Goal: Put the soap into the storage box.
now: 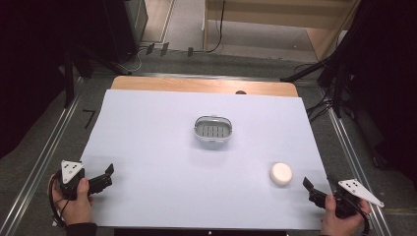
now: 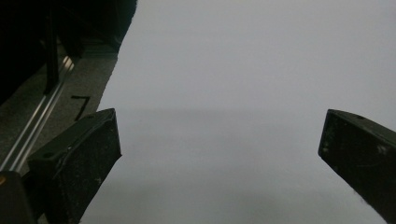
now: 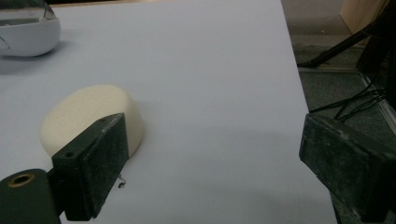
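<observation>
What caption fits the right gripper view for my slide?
Open right gripper low over the white sheet, soap just beyond one jaw, soap dish farther off.

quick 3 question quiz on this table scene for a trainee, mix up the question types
1. True or false: the cream round soap bar lies inside the grey soap dish.
2. Which gripper is nearer the soap bar? A) left gripper B) right gripper
3. Fill in: in the right gripper view, the right gripper's jaws stand ____ with nothing between them.

Key
1. False: the bar lies on the white sheet, apart from the dish.
2. B
3. open
</observation>
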The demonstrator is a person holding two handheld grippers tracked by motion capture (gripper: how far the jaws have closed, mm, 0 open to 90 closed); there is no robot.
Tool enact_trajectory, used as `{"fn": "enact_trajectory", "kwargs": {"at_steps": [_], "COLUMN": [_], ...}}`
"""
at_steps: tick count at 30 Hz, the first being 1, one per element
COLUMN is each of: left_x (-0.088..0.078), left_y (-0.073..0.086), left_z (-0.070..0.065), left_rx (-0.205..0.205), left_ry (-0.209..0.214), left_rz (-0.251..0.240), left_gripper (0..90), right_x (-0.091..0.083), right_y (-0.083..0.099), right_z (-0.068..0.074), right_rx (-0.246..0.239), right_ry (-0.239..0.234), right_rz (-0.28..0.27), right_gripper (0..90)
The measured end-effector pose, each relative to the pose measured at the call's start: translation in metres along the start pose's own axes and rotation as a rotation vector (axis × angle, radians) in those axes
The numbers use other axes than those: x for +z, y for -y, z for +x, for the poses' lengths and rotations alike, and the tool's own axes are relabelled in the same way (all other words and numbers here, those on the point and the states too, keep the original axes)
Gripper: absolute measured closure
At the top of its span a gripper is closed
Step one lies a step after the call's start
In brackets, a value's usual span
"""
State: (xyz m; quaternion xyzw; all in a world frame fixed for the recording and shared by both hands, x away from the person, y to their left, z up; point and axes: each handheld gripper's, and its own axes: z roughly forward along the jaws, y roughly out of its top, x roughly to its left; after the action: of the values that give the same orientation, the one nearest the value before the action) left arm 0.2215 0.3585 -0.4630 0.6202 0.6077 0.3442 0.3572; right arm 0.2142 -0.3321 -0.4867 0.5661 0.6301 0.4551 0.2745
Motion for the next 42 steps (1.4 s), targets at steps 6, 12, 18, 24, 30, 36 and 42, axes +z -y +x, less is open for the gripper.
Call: {"fn": "enact_trajectory", "kwargs": {"at_steps": [6, 12, 18, 24, 30, 36, 42], "left_x": [0.0, 0.0, 0.001, 0.0, 0.001, 0.001, 0.001], "left_y": [0.0, 0.0, 0.0, 0.0, 0.0, 0.0, 0.0], "left_z": [0.001, 0.0, 0.0, 0.001, 0.0, 0.0, 0.0], "left_rx": [-0.009, 0.005, 0.016, 0.006, 0.018, 0.017, 0.013], "left_ry": [0.009, 0.008, 0.012, 0.026, 0.026, 0.024, 0.019], "left_rz": [0.0, 0.002, 0.015, 0.008, 0.014, 0.013, 0.009], "left_gripper": [0.0, 0.0, 0.0, 0.0, 0.1, 0.1, 0.1], "right_x": [0.005, 0.006, 0.011, 0.011, 0.015, 0.019, 0.023], "right_y": [-0.002, -0.006, -0.013, -0.021, -0.023, -0.032, -0.038], "right_z": [0.006, 0.01, 0.016, 0.02, 0.02, 0.022, 0.025], "right_rx": [-0.056, -0.07, -0.138, -0.168, -0.185, -0.219, -0.252], "right_ry": [-0.015, -0.029, -0.041, -0.058, -0.086, -0.105, -0.122], "right_rz": [0.047, 0.098, 0.176, 0.209, 0.255, 0.3, 0.346], "right_gripper": [12.7, 12.9, 12.7, 12.8, 12.8, 12.8, 12.8]}}
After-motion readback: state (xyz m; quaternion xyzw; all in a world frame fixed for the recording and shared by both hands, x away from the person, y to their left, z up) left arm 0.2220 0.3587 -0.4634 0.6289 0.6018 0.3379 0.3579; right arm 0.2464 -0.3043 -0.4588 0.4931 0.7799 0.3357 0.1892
